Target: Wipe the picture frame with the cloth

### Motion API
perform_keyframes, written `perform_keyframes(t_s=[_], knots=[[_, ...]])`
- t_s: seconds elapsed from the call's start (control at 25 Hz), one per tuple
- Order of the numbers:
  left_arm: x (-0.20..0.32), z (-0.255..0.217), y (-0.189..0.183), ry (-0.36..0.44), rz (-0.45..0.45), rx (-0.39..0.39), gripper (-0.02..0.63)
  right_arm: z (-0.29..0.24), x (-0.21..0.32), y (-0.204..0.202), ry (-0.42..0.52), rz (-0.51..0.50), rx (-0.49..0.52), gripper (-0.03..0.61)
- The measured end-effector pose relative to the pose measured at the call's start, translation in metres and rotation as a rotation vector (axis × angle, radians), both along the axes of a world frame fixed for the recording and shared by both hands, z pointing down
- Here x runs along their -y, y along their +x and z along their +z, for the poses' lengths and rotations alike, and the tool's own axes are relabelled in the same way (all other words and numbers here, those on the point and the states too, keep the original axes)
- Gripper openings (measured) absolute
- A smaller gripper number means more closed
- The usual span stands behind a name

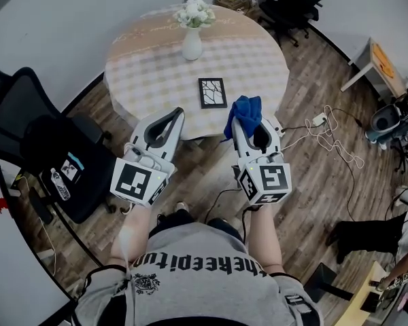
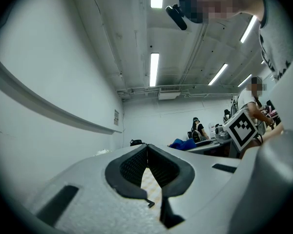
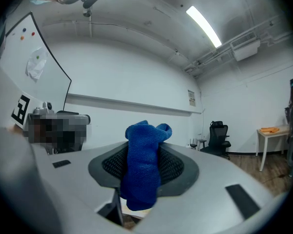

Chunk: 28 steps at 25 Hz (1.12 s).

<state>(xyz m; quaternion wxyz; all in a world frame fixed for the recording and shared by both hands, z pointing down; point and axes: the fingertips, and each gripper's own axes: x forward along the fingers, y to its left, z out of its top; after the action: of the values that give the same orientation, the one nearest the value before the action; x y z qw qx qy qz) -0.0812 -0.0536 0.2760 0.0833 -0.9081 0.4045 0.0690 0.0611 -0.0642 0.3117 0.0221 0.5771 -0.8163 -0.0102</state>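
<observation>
A black picture frame [image 1: 212, 92] lies flat near the front edge of the round table [image 1: 156, 73]. My right gripper [image 1: 247, 122] is shut on a blue cloth [image 1: 243, 113] just short of the table's front right edge, right of the frame. That cloth [image 3: 144, 164] bulges out between the right jaws. My left gripper [image 1: 179, 112] hovers at the table's front edge, left of the frame, its jaw tips closed together with nothing held [image 2: 147, 146].
A white vase of flowers [image 1: 193, 27] stands at the table's middle. A black office chair [image 1: 51, 148] sits at the left. Cables and a power strip [image 1: 319, 121] lie on the wood floor at the right. More chairs [image 1: 292, 2] stand behind the table.
</observation>
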Motion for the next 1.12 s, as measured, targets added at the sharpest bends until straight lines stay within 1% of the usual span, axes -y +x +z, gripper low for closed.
perform_keyframes(t_s=[0.16,0.36,0.64,1.12], knots=[[-0.005,-0.001,0.006,-0.004,-0.033,-0.013,0.015,-0.003,-0.004,0.004,0.005,-0.033,-0.007,0.152],[-0.017,-0.003,0.021,-0.002,-0.075,-0.024,0.017,-0.008,-0.014,0.013,0.019,-0.083,-0.023,0.152],[-0.041,-0.007,0.039,0.002,-0.126,-0.021,0.015,-0.012,-0.034,0.026,0.025,-0.145,-0.015,0.153],[-0.084,-0.010,0.065,0.015,-0.178,-0.022,0.015,-0.012,-0.069,0.055,0.034,-0.185,-0.007,0.153]])
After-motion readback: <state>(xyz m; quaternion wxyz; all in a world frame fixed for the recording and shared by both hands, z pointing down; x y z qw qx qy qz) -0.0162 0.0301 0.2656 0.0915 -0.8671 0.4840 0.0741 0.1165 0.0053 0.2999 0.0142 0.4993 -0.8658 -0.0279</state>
